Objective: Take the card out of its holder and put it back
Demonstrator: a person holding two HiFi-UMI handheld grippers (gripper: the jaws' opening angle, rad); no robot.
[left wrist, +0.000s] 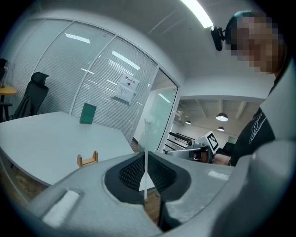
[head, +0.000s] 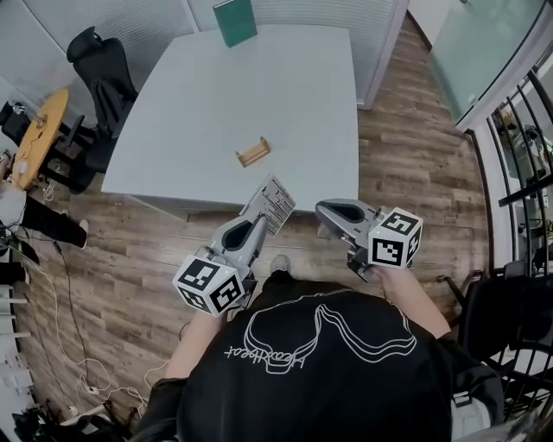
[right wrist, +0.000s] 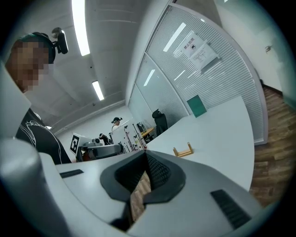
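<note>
Card: you have it out of its holder and in the air, clamped in your left gripper, close to the near edge of the table. The head view shows its printed face. The left gripper view shows it edge-on and upright.
Left jaws: they are narrow, with the pads pressed on the lower part of the card from both sides and the rest of it standing up above them.
Right gripper: it sits beside the left one, on your right, at about the same height and apart from the card.
Right jaws: the tips are closed on each other with nothing between them. Only floor planks show through the gap behind the pads.
Floor: wood planks lie under both grippers and run along the right side of the table.
Holder: this small wooden stand has no card in its slot. It sits on the white table not far in from the near edge, ahead of your grippers and well apart from the card.
Green board: it stands upright at the far edge of the table, in front of the blinds.
Chair: this black office chair stands off the far left corner of the table.
</note>
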